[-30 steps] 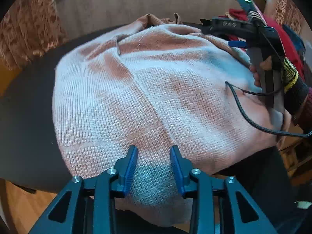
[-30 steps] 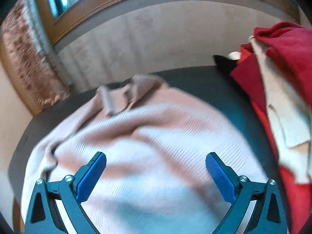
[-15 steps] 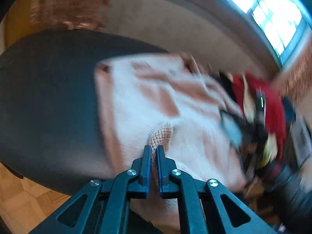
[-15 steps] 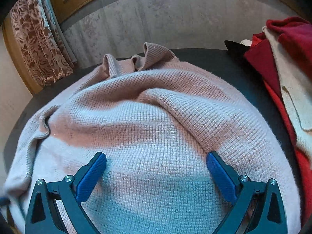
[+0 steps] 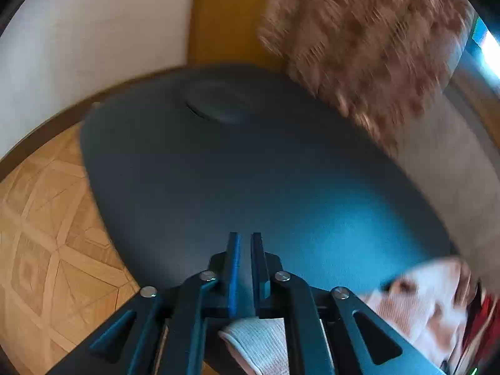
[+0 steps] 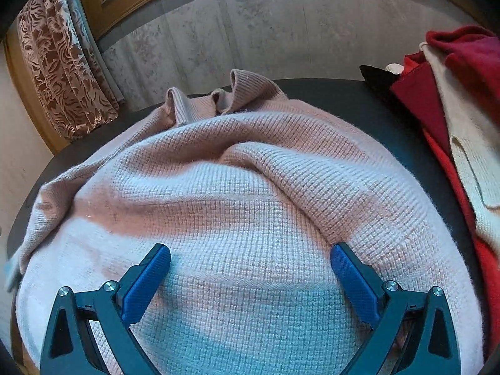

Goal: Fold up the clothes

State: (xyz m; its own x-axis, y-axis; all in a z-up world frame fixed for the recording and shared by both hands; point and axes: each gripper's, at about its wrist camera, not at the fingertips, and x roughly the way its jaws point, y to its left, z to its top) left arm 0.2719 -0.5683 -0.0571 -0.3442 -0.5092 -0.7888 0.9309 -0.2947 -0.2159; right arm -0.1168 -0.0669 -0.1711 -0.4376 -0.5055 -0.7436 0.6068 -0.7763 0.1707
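I am looking down the left gripper (image 5: 245, 268) at a dark counter (image 5: 237, 172), and its jaws are pressed together with only a thin slit between the blue pads. Pale knit fabric is showing beneath the jaw bases, low in the left wrist view, and it looks to be caught between them, though the fingertips themselves are standing bare over the counter. More of the pink sweater (image 5: 418, 297) is lying at the lower right edge of that view, blurred, with a sliver of red cloth just beside it. A patterned brown curtain (image 5: 368, 40) is smearing across the upper right, and wooden parquet floor (image 5: 47, 218) is showing past the counter's left edge.

Through the right wrist camera I am seeing the right gripper (image 6: 250, 278) with its jaws spread wide, hovering low over the sweater (image 6: 250, 203). Both blue pads are sitting just at the knit surface, one on each side of a broad stretch of the fabric; I cannot tell whether they are touching it. The sweater is covering most of the counter (image 6: 343, 93) in rumpled folds, with a ridge running toward the right pad and its ribbed collar or cuffs bunched at the far edge. A pile of red and cream clothes (image 6: 453, 100) is lying on the right side of the counter, just beside the sweater.
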